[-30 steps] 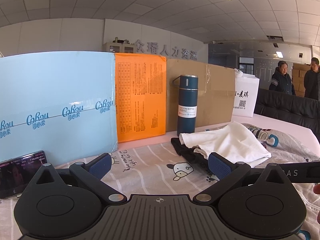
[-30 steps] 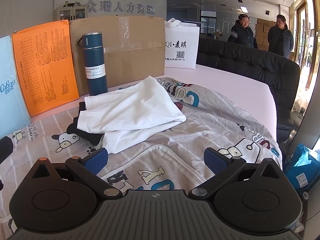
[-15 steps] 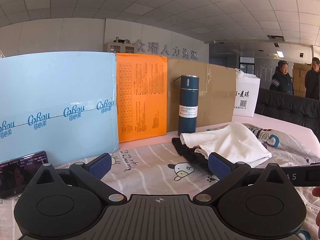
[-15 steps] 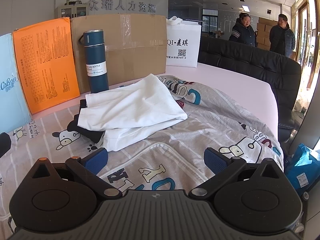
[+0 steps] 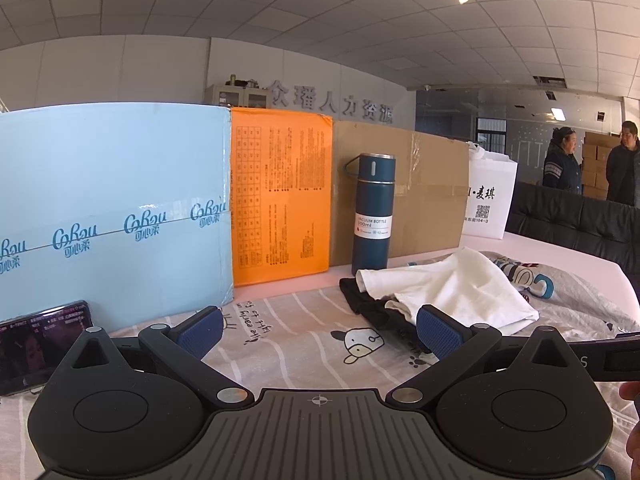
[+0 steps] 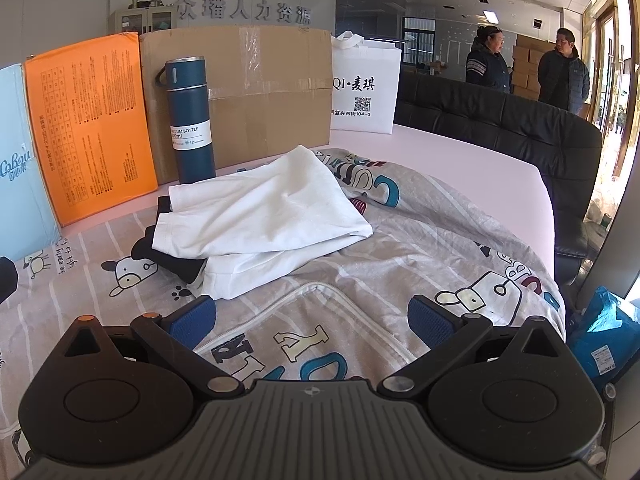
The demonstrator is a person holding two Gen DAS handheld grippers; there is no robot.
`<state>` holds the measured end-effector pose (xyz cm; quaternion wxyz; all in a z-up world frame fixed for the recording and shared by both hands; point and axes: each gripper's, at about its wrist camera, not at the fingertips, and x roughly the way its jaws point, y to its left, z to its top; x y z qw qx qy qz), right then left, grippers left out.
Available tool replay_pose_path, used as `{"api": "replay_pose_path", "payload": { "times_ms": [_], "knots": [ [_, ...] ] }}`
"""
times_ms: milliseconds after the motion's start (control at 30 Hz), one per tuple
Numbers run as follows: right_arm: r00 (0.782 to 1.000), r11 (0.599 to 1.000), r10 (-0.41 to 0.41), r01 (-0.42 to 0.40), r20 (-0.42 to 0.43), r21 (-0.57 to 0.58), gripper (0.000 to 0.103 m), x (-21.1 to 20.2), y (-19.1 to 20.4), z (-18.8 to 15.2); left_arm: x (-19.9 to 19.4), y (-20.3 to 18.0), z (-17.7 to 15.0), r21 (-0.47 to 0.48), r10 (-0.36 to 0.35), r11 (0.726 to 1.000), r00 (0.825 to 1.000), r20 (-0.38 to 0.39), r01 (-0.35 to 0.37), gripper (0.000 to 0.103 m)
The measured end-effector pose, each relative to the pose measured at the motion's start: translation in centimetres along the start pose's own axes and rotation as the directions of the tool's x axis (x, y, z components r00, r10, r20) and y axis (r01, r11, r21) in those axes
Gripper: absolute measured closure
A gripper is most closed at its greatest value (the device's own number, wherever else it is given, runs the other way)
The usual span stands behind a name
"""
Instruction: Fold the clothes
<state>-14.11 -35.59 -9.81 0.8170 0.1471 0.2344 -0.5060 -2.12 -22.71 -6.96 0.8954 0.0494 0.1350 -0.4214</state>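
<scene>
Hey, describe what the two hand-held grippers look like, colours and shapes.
Both look alike: the left hand-held gripper and the right hand-held gripper have a ribbed dark grey body, two round black discs, angled black arms with silver pivots, and textured blue pads.

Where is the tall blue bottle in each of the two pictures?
Left wrist view: the blue bottle stands right of centre, upright against the brown cardboard, behind the white garment.
Right wrist view: the blue bottle stands left of centre, upright against the same cardboard, behind the white garment.
Shared landmark: the orange board just left of the bottle in both.
</scene>
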Motion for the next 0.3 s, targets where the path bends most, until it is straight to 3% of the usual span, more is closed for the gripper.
{"api": "replay_pose_path", "payload": {
  "times_ms": [300],
  "knots": [
    [1.000,1.000,-0.001,0.001,-0.003,-0.011,0.000,-0.09,0.12,-0.11,-0.02,0.12,0.14,-0.003,-0.001,1.000,1.000,0.002,0.001,0.000]
  ]
}}
